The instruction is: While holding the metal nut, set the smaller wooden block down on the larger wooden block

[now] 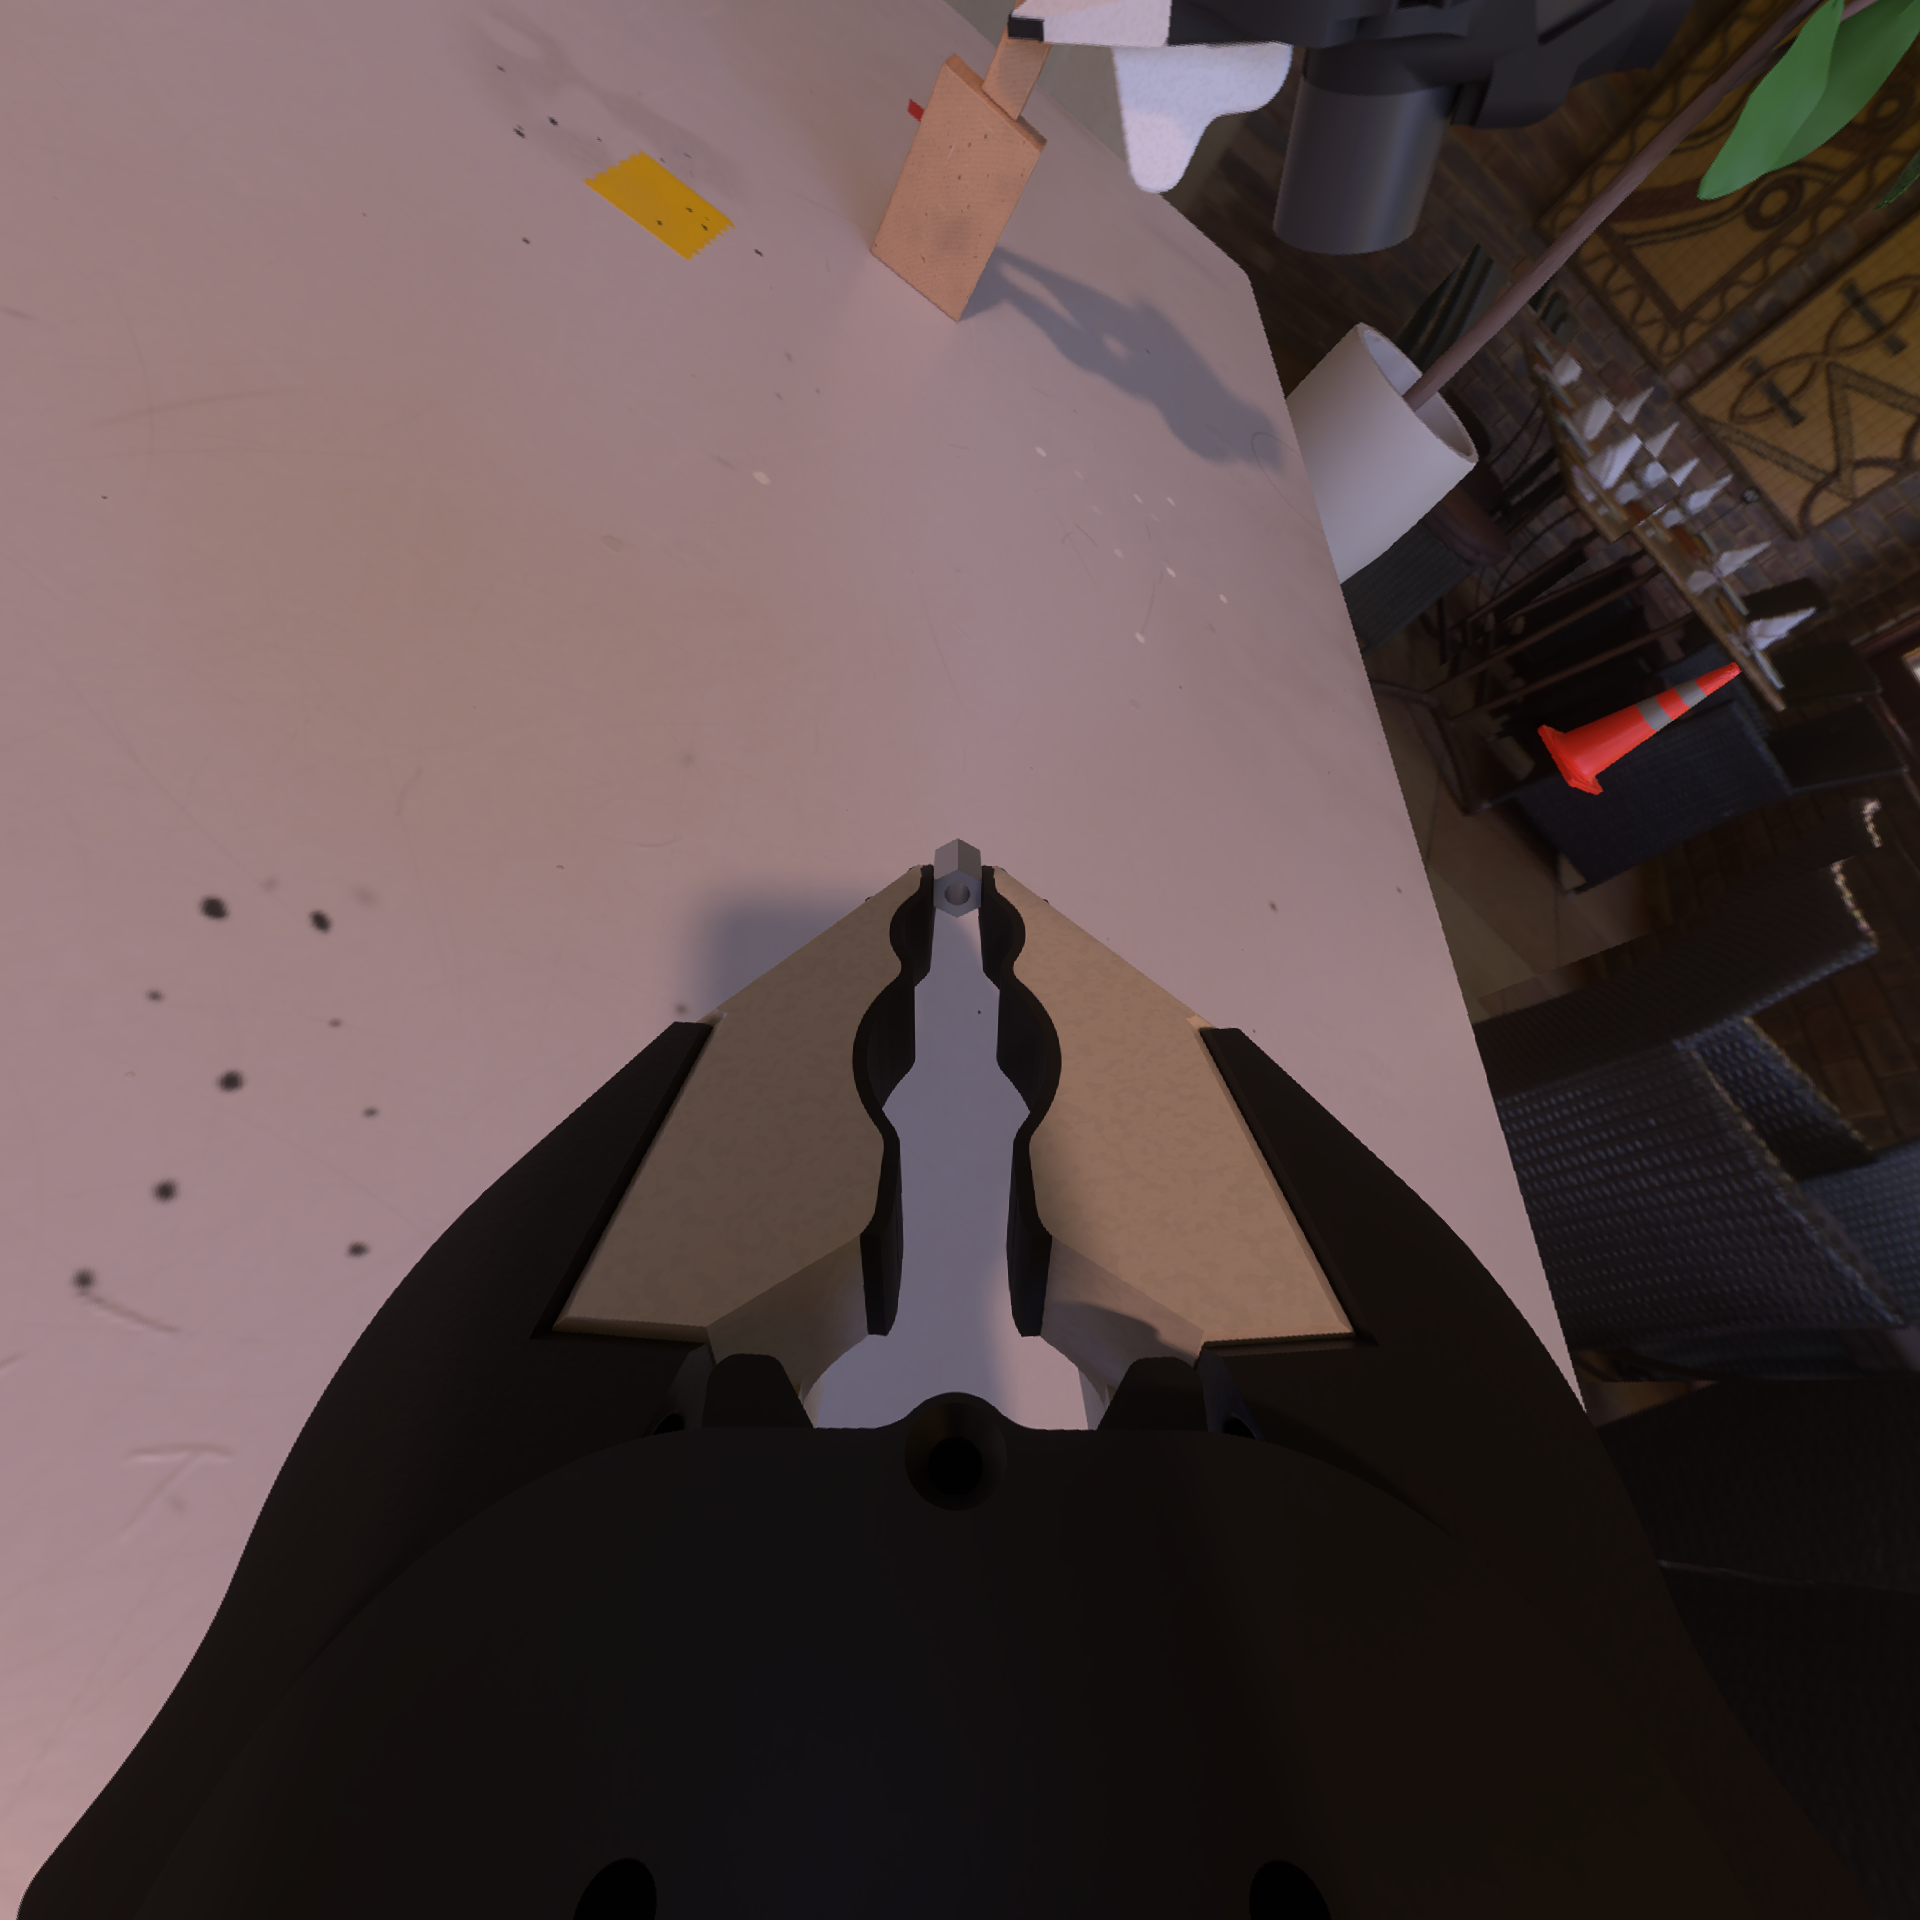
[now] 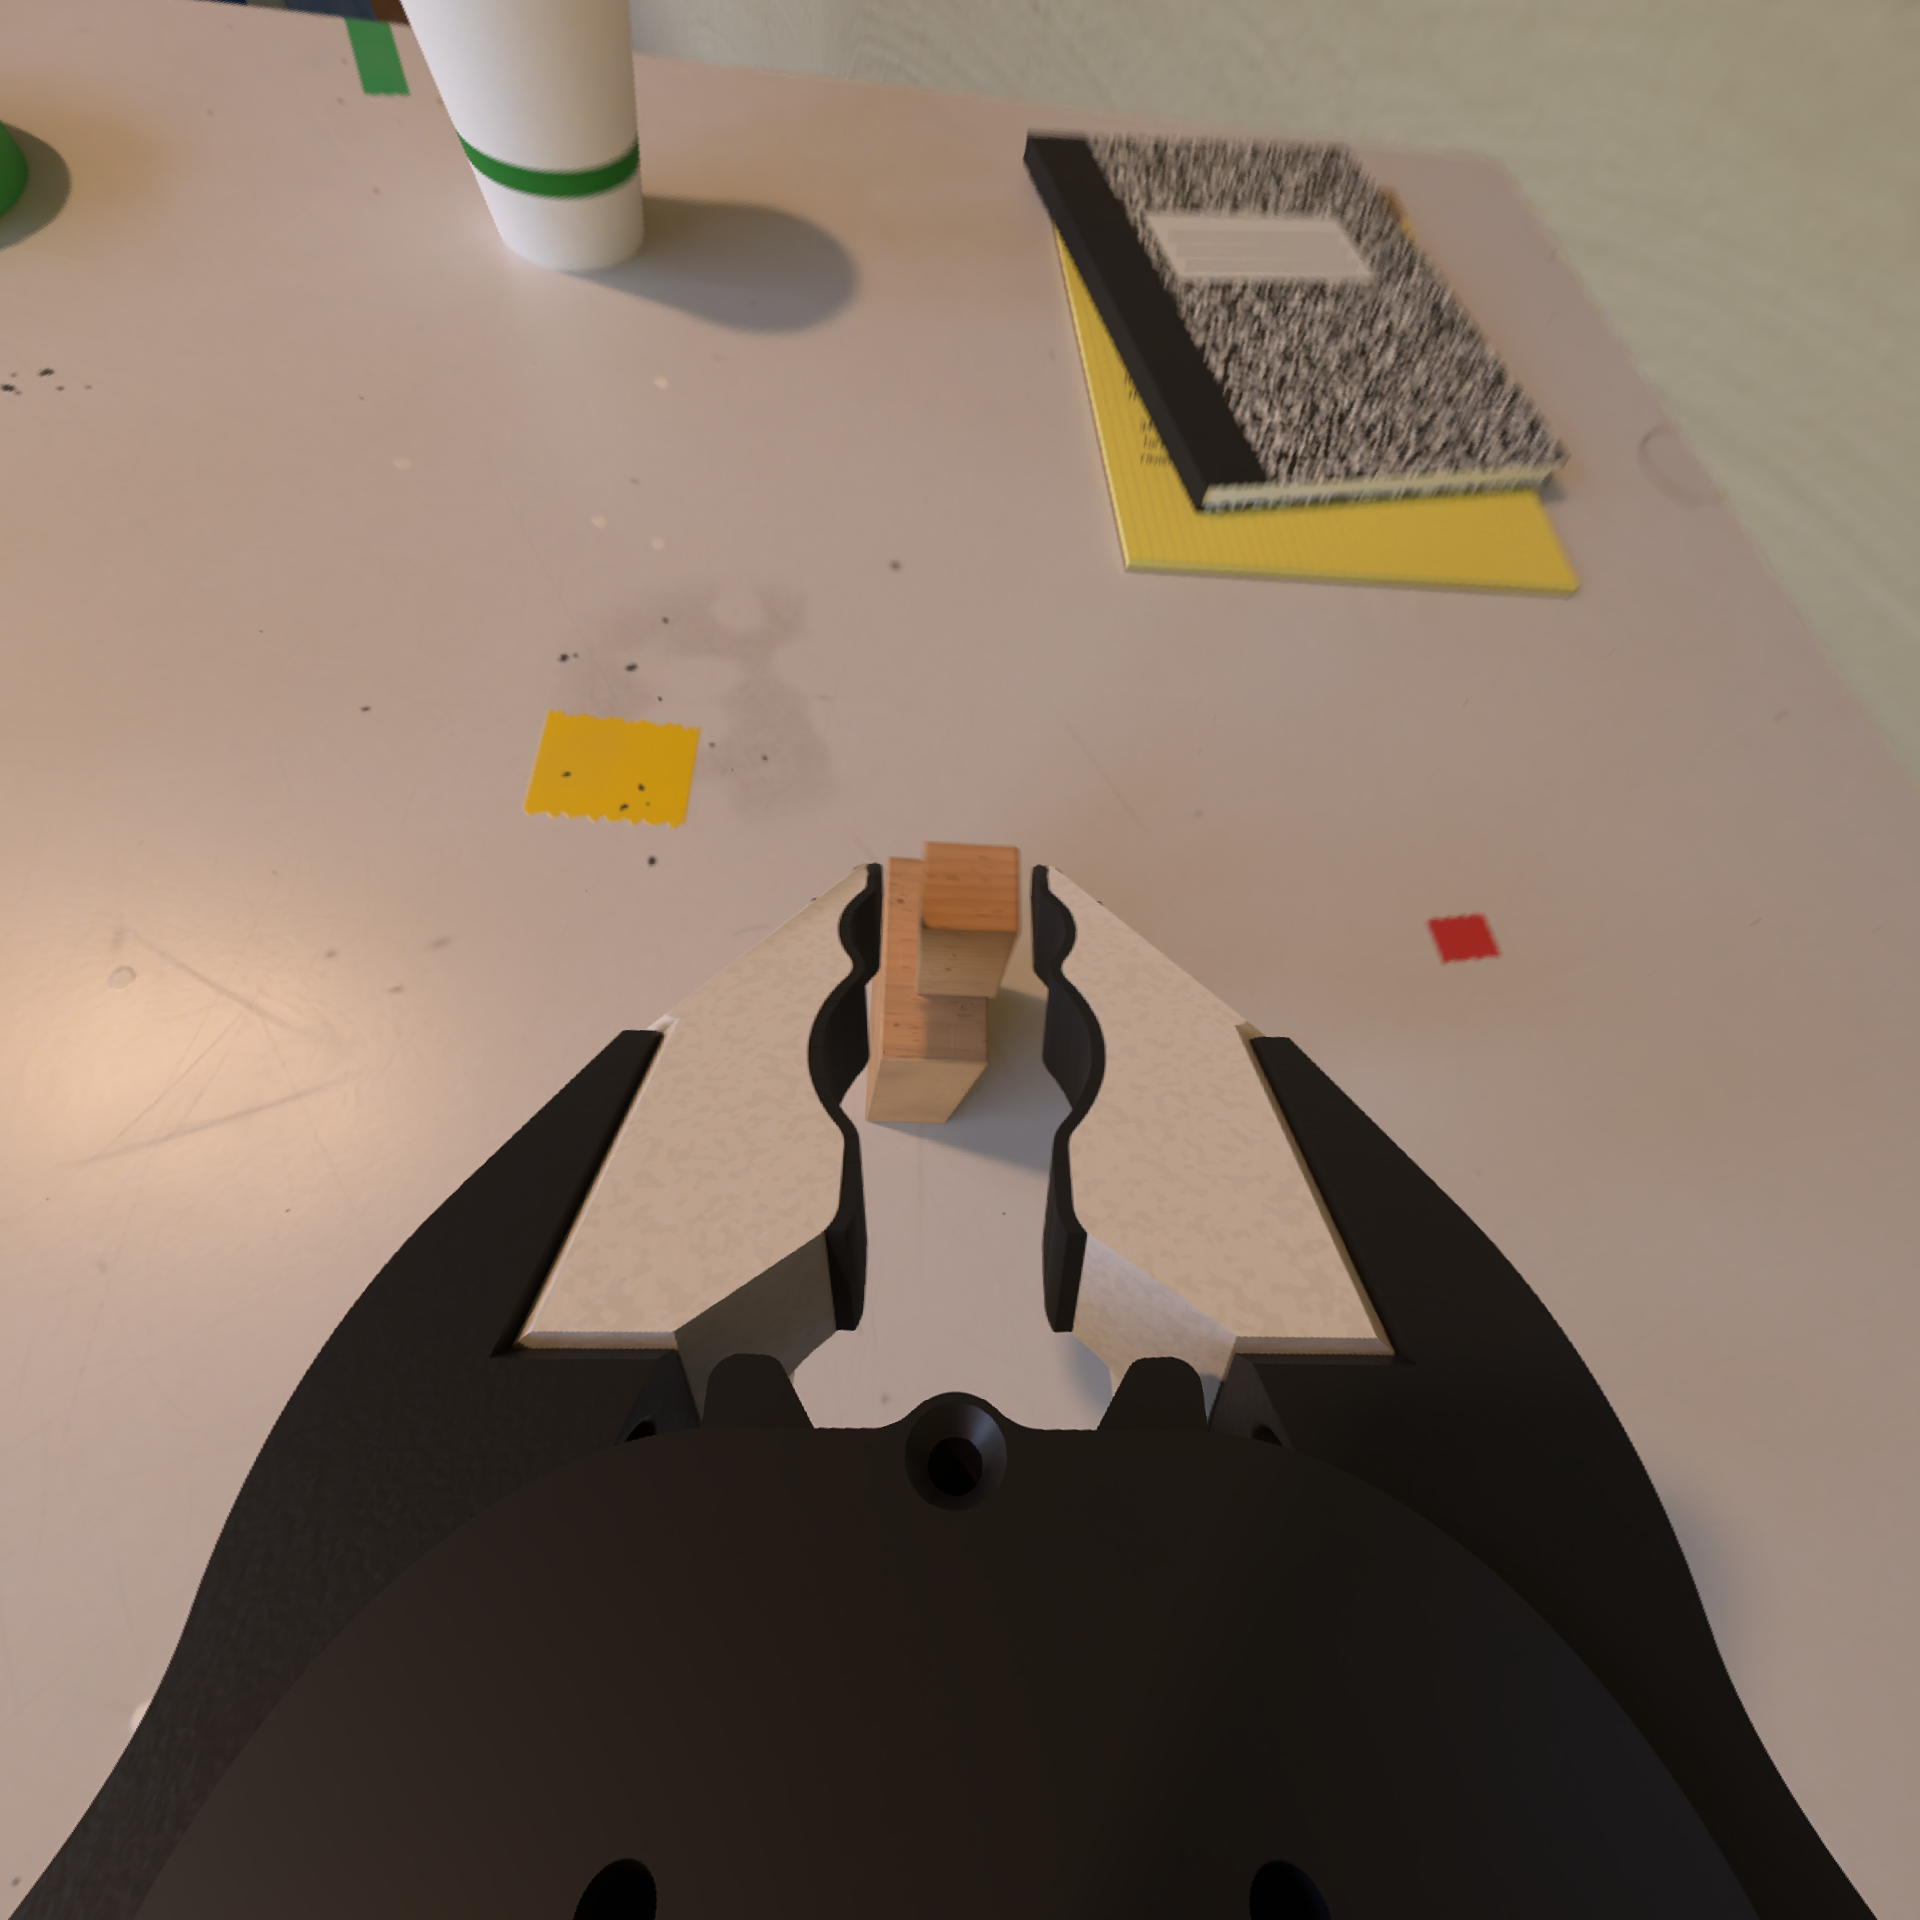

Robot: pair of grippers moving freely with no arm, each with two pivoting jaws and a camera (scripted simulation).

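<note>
The right gripper has its jaws apart around the small block resting on the big block, so a bump could topple it, while the left gripper pinches the metal nut above the tabletop.

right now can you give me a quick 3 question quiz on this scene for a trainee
1. True or false: the left gripper is shut on the metal nut.
2. The smaller wooden block sits: A) on the yellow pad B) on the larger wooden block C) in the paper cup.
3. Fill in: the speckled notebook lies on a ____ pad.

Key:
1. True.
2. B; the right gripper is open around it, fingers clear of both sides.
3. Yellow.
</note>
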